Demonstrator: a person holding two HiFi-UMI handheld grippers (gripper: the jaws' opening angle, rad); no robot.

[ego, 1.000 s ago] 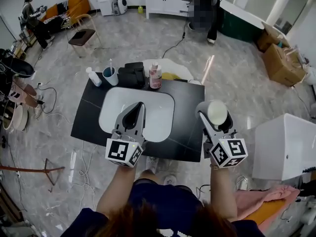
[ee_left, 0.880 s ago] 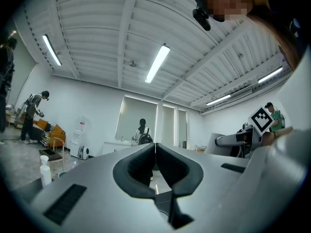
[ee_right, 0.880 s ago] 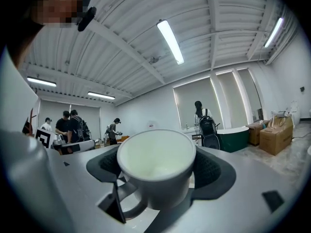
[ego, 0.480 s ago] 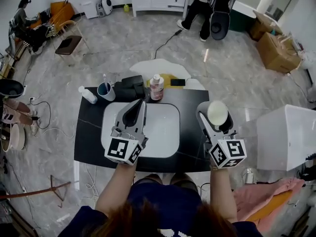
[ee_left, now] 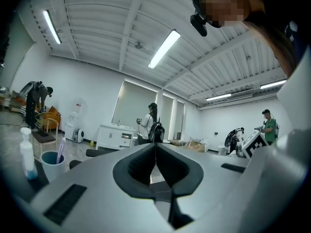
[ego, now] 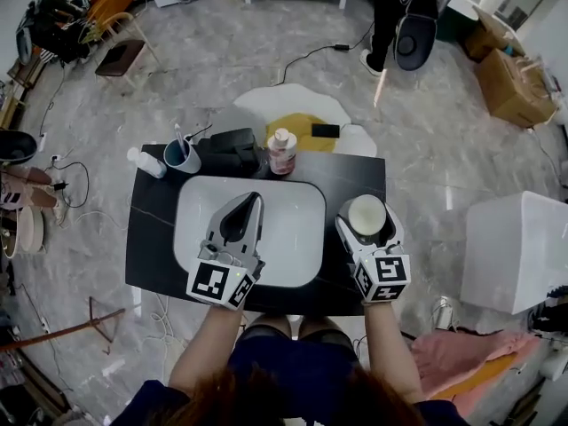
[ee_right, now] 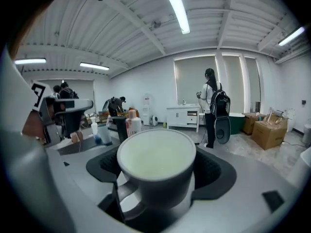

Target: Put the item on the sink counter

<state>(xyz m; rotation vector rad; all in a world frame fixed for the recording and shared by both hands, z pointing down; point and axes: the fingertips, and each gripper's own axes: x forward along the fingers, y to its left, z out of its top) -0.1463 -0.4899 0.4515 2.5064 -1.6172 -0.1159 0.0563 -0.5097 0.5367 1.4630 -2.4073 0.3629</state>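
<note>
A white mug (ego: 366, 213) sits between the jaws of my right gripper (ego: 366, 216), which is shut on it. It hangs over the black sink counter (ego: 351, 177), just right of the white basin (ego: 286, 204); I cannot tell whether it touches the counter. In the right gripper view the mug (ee_right: 156, 160) stands upright and empty, handle towards the camera, in the right gripper (ee_right: 156, 169). My left gripper (ego: 248, 204) hovers over the basin, shut with nothing in it. The left gripper view shows the left gripper (ee_left: 155, 152) with its jaws pressed together.
Along the counter's back edge stand a white pump bottle (ego: 145, 161), a blue cup with a toothbrush (ego: 181, 155), a black box (ego: 232, 152) and a pink bottle (ego: 282, 151). A white cabinet (ego: 519, 251) stands to the right. People stand further off in the room.
The right gripper with the mug has come in and down over the counter's right part. The left gripper now sits over the basin. The counter has moved nearer in the head view.
</note>
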